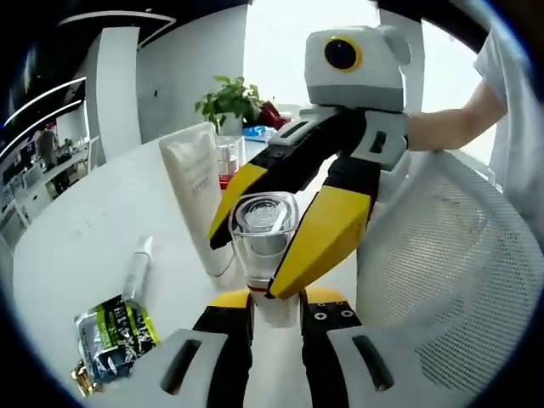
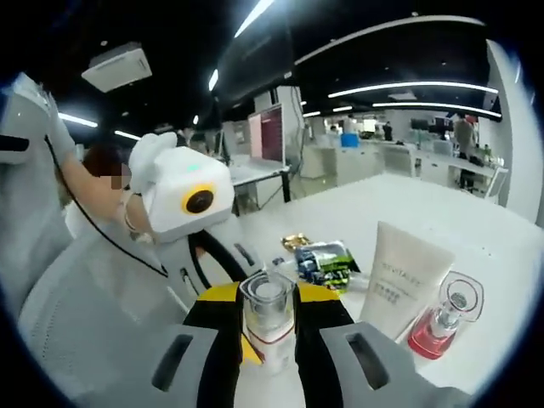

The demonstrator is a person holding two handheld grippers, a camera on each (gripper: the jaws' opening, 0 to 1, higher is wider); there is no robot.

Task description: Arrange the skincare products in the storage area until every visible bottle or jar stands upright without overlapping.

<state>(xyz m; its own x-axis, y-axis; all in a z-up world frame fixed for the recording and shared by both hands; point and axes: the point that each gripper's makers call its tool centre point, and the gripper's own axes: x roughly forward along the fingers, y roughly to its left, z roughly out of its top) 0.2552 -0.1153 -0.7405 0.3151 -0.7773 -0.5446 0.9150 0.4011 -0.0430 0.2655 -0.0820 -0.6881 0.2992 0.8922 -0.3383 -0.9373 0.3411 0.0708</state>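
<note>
Both grippers have closed on the same clear bottle point(image 1: 265, 228), which stands upright near the edge of the white table point(image 1: 93, 212) closest to the person. The left gripper point(image 1: 274, 319) has its jaws drawn in against the lower body of the bottle, holding it steady from the near side. The right gripper point(image 1: 285, 229) reaches in from the far side, and its yellow-tipped jaws flank the clear square cap on either side, seemingly pinching it. My reading is that one tool anchors the bottle while the other works at the top, either squaring it up or keeping it from tipping as it is set down.

In the right gripper view the same bottle point(image 2: 268, 319) sits between that gripper's point(image 2: 269, 327) own jaws, closed in on it, with the left gripper point(image 2: 225, 293) meeting it from behind.

The rest of the products lie further in on the table. A cream tube point(image 2: 403, 280) stands on its cap, and a small bottle of red liquid point(image 2: 444, 319) stands just beside it, apart from it. A green and black sachet point(image 1: 115, 336) lies flat toward the table's near edge, with a slim pen-shaped tube point(image 1: 136, 270) lying just beside it. Those two lying items look like what remains to be tidied. A potted plant point(image 1: 228, 100) stands toward the far edge, and a mesh chair back point(image 1: 459, 272) stands at the person's side.
</note>
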